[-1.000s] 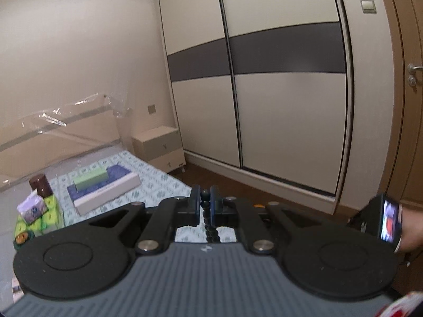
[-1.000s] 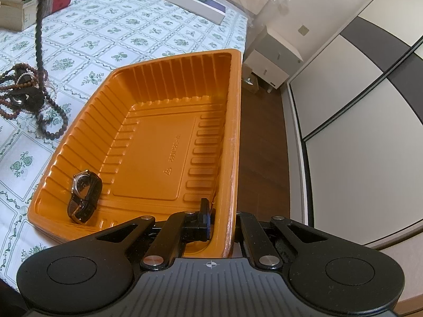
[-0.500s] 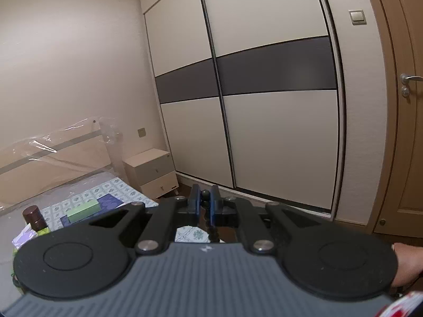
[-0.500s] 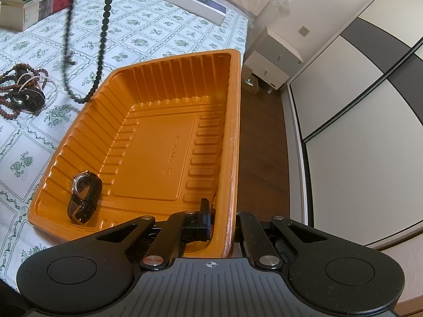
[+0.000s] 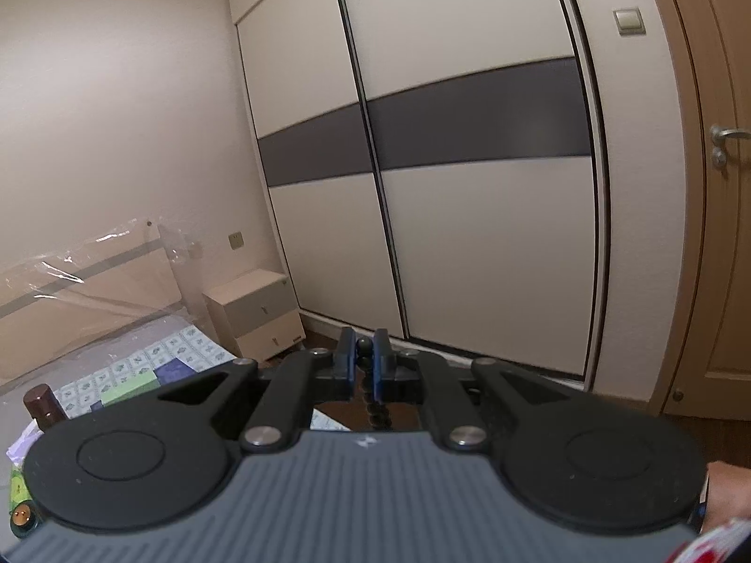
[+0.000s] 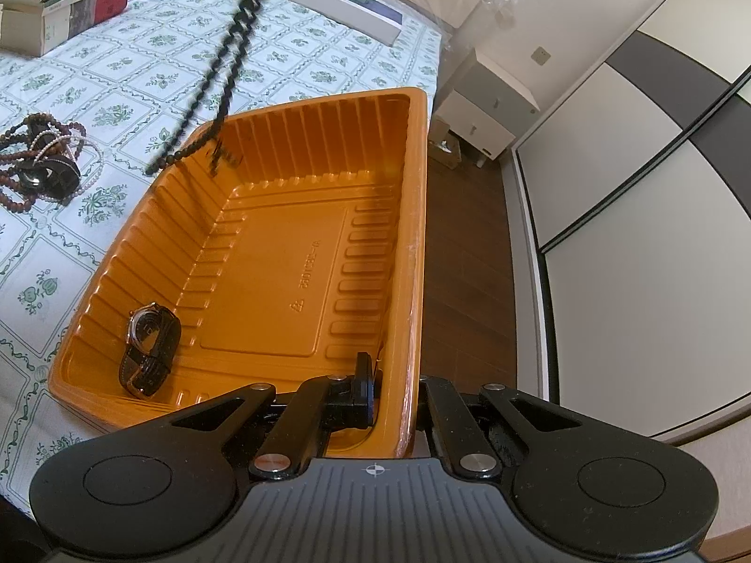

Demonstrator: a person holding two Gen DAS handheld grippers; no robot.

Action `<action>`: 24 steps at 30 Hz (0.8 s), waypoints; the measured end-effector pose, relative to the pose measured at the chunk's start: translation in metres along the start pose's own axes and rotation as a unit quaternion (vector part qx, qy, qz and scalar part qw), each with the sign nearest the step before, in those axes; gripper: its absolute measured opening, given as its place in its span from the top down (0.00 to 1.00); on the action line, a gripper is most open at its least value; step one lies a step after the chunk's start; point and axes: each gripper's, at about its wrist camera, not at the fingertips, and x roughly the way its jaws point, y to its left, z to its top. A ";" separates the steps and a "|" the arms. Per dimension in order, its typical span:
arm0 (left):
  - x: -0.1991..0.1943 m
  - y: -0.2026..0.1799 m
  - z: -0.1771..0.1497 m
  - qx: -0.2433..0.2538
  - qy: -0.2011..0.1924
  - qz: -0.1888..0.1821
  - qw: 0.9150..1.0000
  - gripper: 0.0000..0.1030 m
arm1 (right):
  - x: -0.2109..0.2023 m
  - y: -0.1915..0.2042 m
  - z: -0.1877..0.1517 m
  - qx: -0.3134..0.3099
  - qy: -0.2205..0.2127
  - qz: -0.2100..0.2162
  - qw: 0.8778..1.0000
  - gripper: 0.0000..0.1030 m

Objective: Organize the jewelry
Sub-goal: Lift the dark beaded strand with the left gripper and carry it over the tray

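Observation:
My left gripper is shut on a black bead necklace that hangs below its fingers, high above the bed. In the right wrist view the necklace dangles over the far left corner of the orange tray. My right gripper is shut on the tray's near right wall. A black wristwatch lies in the tray's near left corner. A tangle of brown and pearl bead strings lies on the bed left of the tray.
The bed has a green floral cover. Boxes and a long white box lie at its far side. A nightstand, wood floor and sliding wardrobe are to the right. A door is at far right.
The left gripper has lifted and carried the black necklace rightward, from beside the bead tangle to above the tray's far left corner. The right gripper and tray stayed still.

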 end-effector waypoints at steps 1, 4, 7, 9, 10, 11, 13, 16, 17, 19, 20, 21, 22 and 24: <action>0.005 -0.002 -0.002 0.002 0.005 -0.001 1.000 0.94 | 0.000 -0.001 0.000 0.001 0.000 0.001 1.000 0.97; 0.018 -0.007 -0.010 0.003 0.021 -0.007 1.000 0.94 | 0.000 0.000 0.000 0.001 -0.001 0.001 1.000 0.97; 0.033 -0.012 -0.020 0.005 0.036 -0.012 0.999 0.94 | 0.001 0.000 -0.001 0.001 -0.001 0.001 1.000 0.97; 0.042 -0.014 -0.027 0.004 0.045 -0.015 0.999 0.94 | 0.001 -0.001 -0.001 0.002 -0.001 0.002 1.000 0.97; 0.048 -0.015 -0.032 0.004 0.051 -0.017 0.999 0.94 | 0.001 -0.001 -0.001 0.002 -0.001 0.002 1.000 0.97; 0.052 -0.016 -0.036 0.003 0.056 -0.018 0.998 0.94 | 0.001 -0.001 -0.001 0.002 -0.001 0.002 1.000 0.97; 0.063 -0.019 -0.047 0.001 0.075 -0.021 0.997 0.94 | 0.001 -0.001 -0.001 0.003 -0.002 0.003 1.000 0.97; 0.081 -0.023 -0.067 0.001 0.106 -0.027 0.994 0.94 | 0.001 -0.001 -0.001 0.004 -0.002 0.003 1.000 0.97; 0.086 -0.024 -0.074 0.001 0.116 -0.028 0.993 0.94 | 0.001 -0.001 -0.001 0.004 -0.002 0.004 1.000 0.97; 0.096 -0.026 -0.089 0.002 0.139 -0.033 0.990 0.94 | 0.001 -0.002 -0.002 0.005 -0.002 0.004 1.000 0.97; 0.101 -0.027 -0.096 0.002 0.149 -0.035 0.988 0.94 | 0.002 -0.002 -0.002 0.005 -0.002 0.005 1.000 0.97; 0.106 -0.028 -0.103 0.002 0.161 -0.037 0.986 0.94 | 0.002 -0.002 -0.002 0.006 -0.002 0.005 1.000 0.97; 0.111 -0.030 -0.110 0.003 0.172 -0.039 0.984 0.94 | 0.002 -0.003 -0.002 0.006 -0.002 0.005 1.000 0.97; 0.121 -0.034 -0.125 0.003 0.193 -0.043 0.980 0.94 | 0.002 -0.003 -0.002 0.006 -0.002 0.006 1.000 0.97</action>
